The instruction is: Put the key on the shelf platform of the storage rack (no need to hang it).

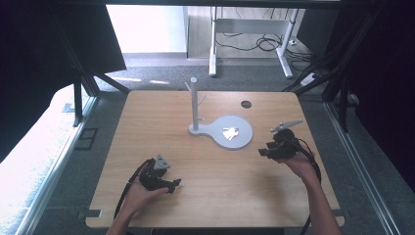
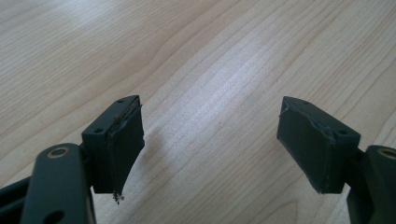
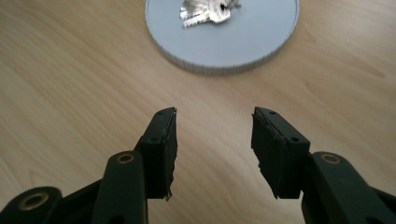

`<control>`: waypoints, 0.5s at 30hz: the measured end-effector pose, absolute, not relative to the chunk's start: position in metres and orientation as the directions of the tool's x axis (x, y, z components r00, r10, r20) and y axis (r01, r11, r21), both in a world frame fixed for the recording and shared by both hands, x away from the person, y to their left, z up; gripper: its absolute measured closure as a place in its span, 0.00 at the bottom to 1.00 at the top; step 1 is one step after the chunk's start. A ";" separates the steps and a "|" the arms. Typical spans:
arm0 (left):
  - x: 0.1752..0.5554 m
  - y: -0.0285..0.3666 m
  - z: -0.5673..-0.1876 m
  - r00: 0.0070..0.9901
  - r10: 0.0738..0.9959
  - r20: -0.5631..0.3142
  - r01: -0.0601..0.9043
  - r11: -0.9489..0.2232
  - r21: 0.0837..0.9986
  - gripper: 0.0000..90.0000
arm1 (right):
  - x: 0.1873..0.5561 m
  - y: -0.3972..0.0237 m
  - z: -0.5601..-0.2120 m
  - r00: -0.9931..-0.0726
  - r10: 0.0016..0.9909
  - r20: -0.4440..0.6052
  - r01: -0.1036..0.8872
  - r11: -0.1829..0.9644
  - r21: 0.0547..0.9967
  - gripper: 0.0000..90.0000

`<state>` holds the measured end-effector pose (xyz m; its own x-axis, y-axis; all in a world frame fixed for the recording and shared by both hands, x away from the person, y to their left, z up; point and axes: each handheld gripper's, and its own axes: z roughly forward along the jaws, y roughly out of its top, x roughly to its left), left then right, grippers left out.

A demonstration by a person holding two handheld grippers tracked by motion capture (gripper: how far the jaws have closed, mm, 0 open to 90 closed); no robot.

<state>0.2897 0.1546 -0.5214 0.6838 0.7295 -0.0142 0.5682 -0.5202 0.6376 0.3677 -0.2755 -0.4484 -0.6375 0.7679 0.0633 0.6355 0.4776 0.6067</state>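
A small bunch of keys point(image 1: 230, 132) lies on the round grey dish point(image 1: 242, 139) at the foot of a stand with an upright peg post point(image 1: 194, 105), near the middle of the wooden table point(image 1: 215, 191). In the right gripper view the keys point(image 3: 205, 11) sit toward the far part of the dish point(image 3: 261, 42), fanned flat, with what looks like a ring joining them at 1 end; the exact count of keys is hard to tell.

The right gripper point(image 1: 266, 151) hangs just to the right of the dish, pointing at it. Its 2 jaws stand moderately apart with only bare table between them. The left gripper point(image 1: 172, 185) rests low near the front of the table, well apart from the dish, jaws spread wide and holding nothing.

The keys are likely light, stiff metal, thin and slippery, and loose on the ring, so they should swing and jangle once lifted. Lying flat on a hard dish, they give the pads little to bite. The best hold is probably the bunched heads by the ring, taken from above, so the ring hangs free for a peg.
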 end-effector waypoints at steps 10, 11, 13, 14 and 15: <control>0.289 0.150 -0.523 0.685 0.728 -0.010 0.569 -0.527 0.631 0.26 | 0.321 -0.306 -0.485 -0.612 0.785 0.092 0.631 0.415 0.656 0.57; 0.289 0.150 -0.523 0.685 0.728 -0.009 0.569 -0.527 0.631 0.26 | 0.320 -0.307 -0.488 -0.610 0.787 0.098 0.638 0.413 0.650 0.57; 0.288 0.149 -0.523 0.687 0.727 -0.007 0.567 -0.529 0.632 0.26 | 0.320 -0.308 -0.490 -0.607 0.790 0.087 0.643 0.423 0.639 0.56; 0.288 0.149 -0.523 0.687 0.727 -0.007 0.567 -0.529 0.632 0.26 | 0.319 -0.309 -0.490 -0.604 0.792 0.086 0.640 0.418 0.645 0.56; 0.289 0.149 -0.523 0.687 0.727 -0.007 0.567 -0.530 0.631 0.26 | 0.319 -0.309 -0.490 -0.606 0.790 0.088 0.633 0.413 0.655 0.56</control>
<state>0.2885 0.1494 -0.5228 0.6870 0.7266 -0.0072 0.5667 -0.5296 0.6312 0.3193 -0.3094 -0.4896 -0.6065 0.7902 0.0878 0.6328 0.4129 0.6550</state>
